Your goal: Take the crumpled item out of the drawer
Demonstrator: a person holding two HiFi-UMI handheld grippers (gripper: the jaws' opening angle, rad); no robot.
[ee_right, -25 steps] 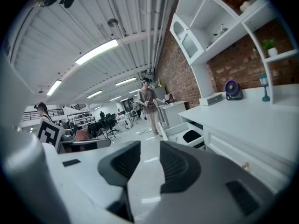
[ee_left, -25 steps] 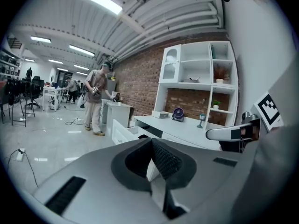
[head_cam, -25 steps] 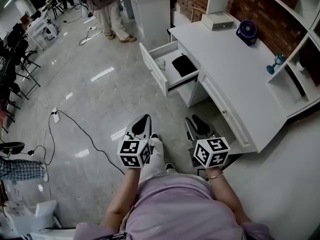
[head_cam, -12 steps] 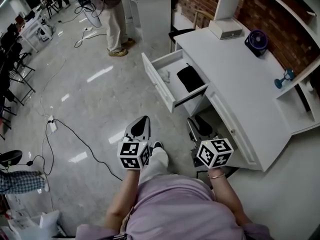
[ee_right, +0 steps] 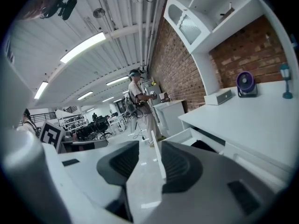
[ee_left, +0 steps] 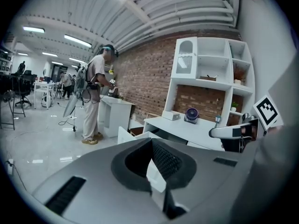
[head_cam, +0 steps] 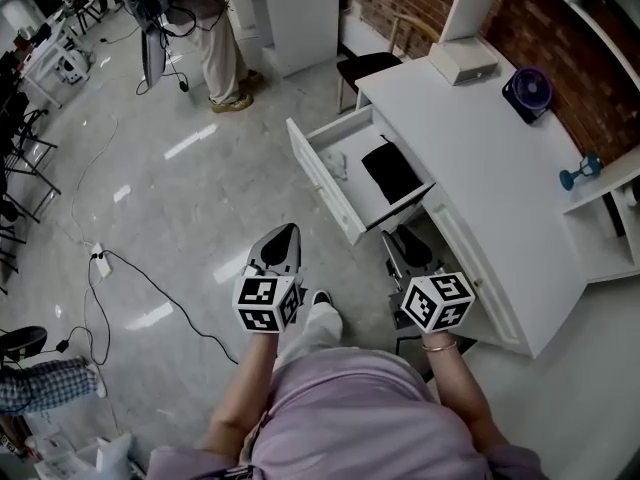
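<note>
Moved: drawer (head_cam: 322, 178) lies closer to both grippers than before.
Left gripper (head_cam: 288, 234): jaw tips together, empty.
Right gripper (head_cam: 404, 244): jaws parted, nothing between.
Crumpled item (head_cam: 336, 167): inside drawer, ahead-left of right gripper, well apart.

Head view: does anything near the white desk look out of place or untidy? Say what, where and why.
One drawer stands pulled out of the white desk. Inside, a small pale crumpled item lies loose beside a black item. A cable also trails across the floor.
</note>
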